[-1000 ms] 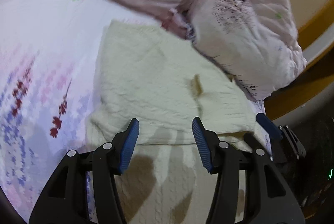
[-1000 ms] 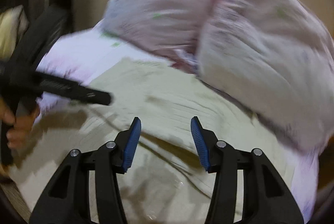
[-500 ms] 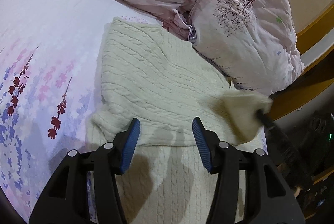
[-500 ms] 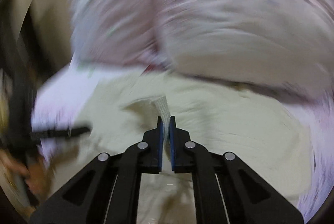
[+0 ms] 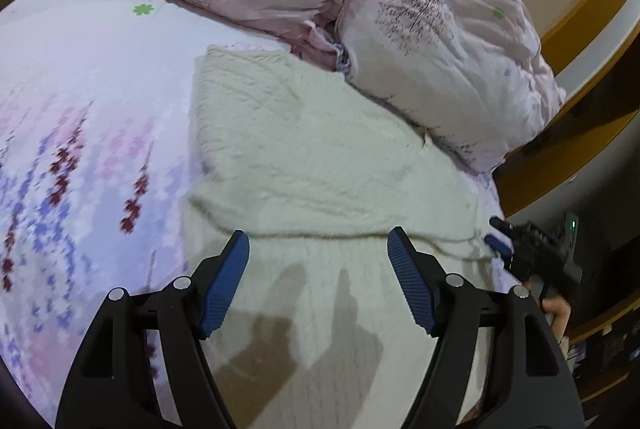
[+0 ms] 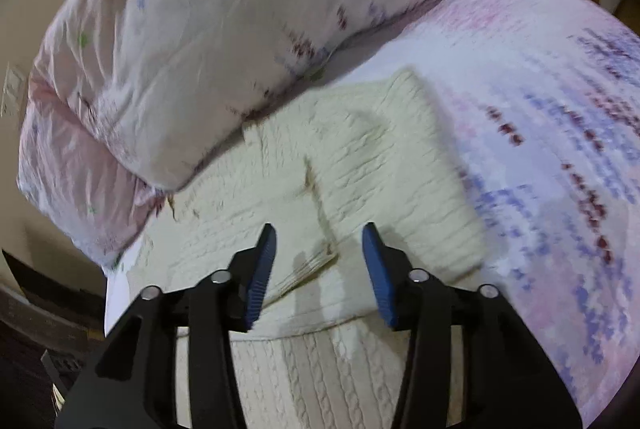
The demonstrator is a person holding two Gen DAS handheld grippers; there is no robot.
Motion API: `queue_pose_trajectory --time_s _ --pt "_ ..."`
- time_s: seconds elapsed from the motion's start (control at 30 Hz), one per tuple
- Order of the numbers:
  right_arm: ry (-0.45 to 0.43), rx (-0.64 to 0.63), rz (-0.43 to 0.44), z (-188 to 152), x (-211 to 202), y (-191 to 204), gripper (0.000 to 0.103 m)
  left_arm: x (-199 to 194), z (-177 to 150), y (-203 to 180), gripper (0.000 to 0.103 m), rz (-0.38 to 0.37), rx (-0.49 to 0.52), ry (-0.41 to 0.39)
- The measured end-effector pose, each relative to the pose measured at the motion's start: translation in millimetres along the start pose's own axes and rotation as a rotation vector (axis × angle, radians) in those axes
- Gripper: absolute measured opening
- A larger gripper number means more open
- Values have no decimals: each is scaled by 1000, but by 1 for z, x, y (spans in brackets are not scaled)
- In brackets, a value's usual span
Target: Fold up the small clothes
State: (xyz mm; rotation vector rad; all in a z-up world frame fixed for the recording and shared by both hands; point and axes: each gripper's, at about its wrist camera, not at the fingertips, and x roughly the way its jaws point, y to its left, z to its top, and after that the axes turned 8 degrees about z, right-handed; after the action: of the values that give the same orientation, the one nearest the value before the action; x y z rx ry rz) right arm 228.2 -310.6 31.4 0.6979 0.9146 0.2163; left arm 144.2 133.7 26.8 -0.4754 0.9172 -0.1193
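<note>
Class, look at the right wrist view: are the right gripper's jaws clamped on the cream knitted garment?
No. The right gripper has its jaws spread apart above the cream knitted garment, with no fabric pinched between them.

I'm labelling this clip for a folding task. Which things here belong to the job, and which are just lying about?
Job: cream knit sweater, left gripper, right gripper, both open.

Lying about: two pink pillows, floral bedsheet beneath the sweater.

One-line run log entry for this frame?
step: fold | cream knit sweater: partly folded on bed sheet | left gripper: open, empty | right gripper: open, empty
</note>
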Motion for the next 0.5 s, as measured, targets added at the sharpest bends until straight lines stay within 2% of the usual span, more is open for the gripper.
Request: queue_pose_trajectory --time_s 0.1,0.13,0.17,0.2,0.27,0.37,0.43,0.5 --pt "51 0 -17 -3 19 1 32 -3 -7 1 73 36 22 8" --pt "35 -17 -30 -5 20 4 26 -4 -9 1 73 49 32 9" --pt "35 -42 -31 -5 21 7 9 -4 -11 1 73 60 41 11" --pt "40 -64 -20 -5 21 10 6 -4 -12 1 73 64 45 13" --pt "-8 -85 -4 -7 11 14 5 -3 -13 1 73 70 54 17" --pt "-95 -93 -28 -7 -10 13 5 -2 -14 1 73 71 54 19" --pt "-106 -84 -64 -6 -12 8 5 -1 -15 1 73 69 54 22" --pt "-67 -74 -123 -8 -5 0 5 -1 -17 0 72 78 60 22"
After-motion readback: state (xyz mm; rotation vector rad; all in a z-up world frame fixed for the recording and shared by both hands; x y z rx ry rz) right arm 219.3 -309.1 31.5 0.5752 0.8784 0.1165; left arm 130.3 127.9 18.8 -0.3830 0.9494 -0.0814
